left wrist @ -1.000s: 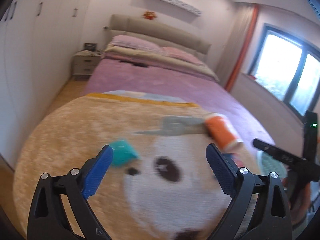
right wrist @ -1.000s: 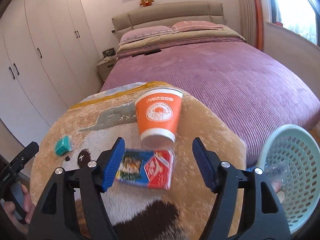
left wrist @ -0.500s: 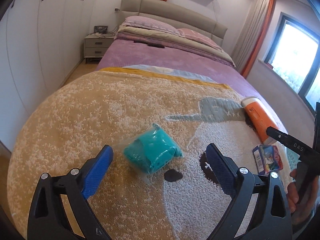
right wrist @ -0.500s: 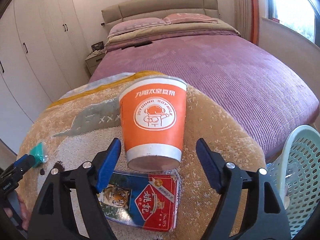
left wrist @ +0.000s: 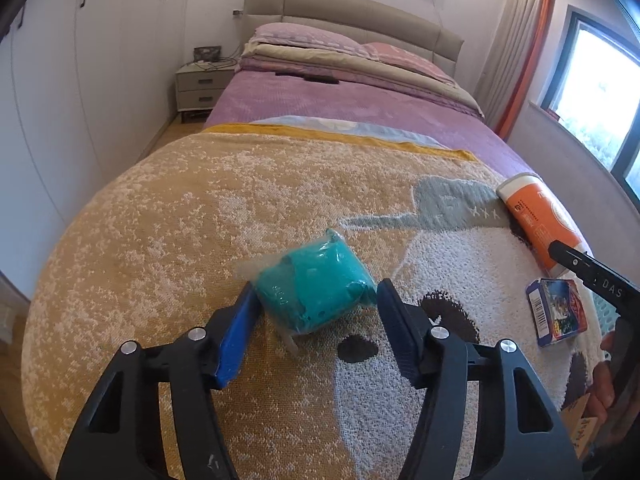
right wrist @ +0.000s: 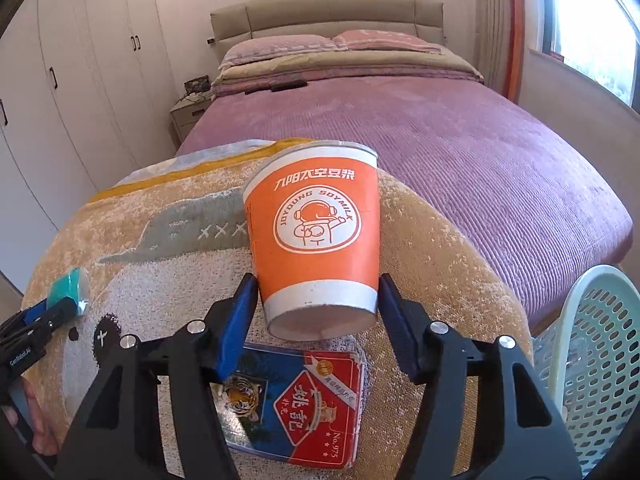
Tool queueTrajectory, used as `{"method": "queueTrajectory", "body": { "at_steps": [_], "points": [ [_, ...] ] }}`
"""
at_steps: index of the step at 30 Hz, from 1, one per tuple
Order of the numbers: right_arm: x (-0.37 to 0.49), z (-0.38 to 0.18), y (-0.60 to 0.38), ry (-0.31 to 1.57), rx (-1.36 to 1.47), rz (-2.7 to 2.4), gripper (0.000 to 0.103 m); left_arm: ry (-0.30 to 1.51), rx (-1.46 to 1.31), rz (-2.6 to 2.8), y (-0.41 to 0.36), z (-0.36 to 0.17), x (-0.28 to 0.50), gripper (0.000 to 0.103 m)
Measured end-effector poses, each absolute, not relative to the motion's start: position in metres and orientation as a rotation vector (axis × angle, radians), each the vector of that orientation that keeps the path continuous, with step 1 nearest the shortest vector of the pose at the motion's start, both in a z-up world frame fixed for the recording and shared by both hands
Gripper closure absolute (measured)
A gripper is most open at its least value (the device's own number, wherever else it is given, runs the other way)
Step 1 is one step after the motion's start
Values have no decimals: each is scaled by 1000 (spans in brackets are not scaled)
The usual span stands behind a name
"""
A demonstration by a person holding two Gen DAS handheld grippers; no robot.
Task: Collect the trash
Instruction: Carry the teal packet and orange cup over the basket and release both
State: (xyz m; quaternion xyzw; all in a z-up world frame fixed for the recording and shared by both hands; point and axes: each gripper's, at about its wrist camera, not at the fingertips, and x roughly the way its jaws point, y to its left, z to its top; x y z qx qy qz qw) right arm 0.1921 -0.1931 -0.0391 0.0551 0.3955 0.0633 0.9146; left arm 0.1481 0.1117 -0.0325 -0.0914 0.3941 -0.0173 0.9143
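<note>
A teal packet in clear wrap (left wrist: 316,282) lies on the panda blanket (left wrist: 180,240). My left gripper (left wrist: 314,300) has closed its blue pads onto both sides of it. An orange paper cup (right wrist: 316,236) lies on its side on the blanket, base toward me. My right gripper (right wrist: 316,300) has its pads against both sides of the cup's base. A blue and red card box (right wrist: 292,404) lies under the right gripper. The cup (left wrist: 538,220) and the box (left wrist: 558,312) also show at the right of the left wrist view.
A pale green mesh basket (right wrist: 592,360) stands at the right beside the bed's foot. The purple bed (right wrist: 440,132) stretches back to pillows and a headboard. White wardrobes (right wrist: 80,80) line the left wall, with a nightstand (left wrist: 202,88) by the bed.
Both grippers moved forward and narrowed. The left one closed onto the teal packet, the right one onto the base of the orange cup.
</note>
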Motion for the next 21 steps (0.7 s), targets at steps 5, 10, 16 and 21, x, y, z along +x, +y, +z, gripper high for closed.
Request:
{"method": "queueTrajectory", "body": {
  "at_steps": [5,10,16,21],
  "points": [
    [179,-30,-206,747,165,155,46,759,-208,-62,115,-26,140,48],
    [174,-26,-218,731,210,149,46,731,-195,-86,108,-19,134,48],
    [161,-22,-221,731,181,139,46,696,-189,-137,94,0,128,48],
    [142,-17,-228,723,201,139,46,654,-164,-185,74,20,118,48]
  ]
}}
